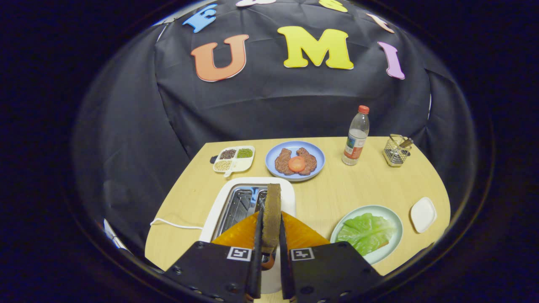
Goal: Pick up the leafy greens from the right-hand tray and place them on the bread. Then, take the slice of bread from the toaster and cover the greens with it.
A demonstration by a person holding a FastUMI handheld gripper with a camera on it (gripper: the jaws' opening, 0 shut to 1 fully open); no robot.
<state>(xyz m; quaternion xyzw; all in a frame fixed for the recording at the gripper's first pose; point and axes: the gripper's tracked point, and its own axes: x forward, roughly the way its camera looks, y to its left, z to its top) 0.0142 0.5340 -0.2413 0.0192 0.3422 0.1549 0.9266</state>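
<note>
Clamping a brown slice of bread (271, 214) edge-on between its two fingers, the hand-held gripper (269, 240) hangs above the white rectangular toaster (219, 210) — both fingers press on the slice's flat faces, and the slice stands upright, its top edge reaching past the fingertips. The toaster sits just ahead of and below the fingers, its metal slots open to view, and a white cord (174, 224) trails from it to the left over the pale wooden table (337, 193).

Right of the fingers and near them rests a pale green round plate (389, 248) carrying the leafy greens (365, 232), a crinkled lettuce leaf lying over something bread-coloured that peeks out at its edge. Just beyond that plate to the right lies a small white square dish (422, 214).

Farther ahead, past the toaster, a blue round plate (271, 162) holds two brown meat patties with a tomato slice on top. Left of it sits a white divided tray (234, 160) of seeds and beans — right of it stand a clear plastic bottle with a red cap (356, 136) and a wire utensil basket (396, 150).
</note>
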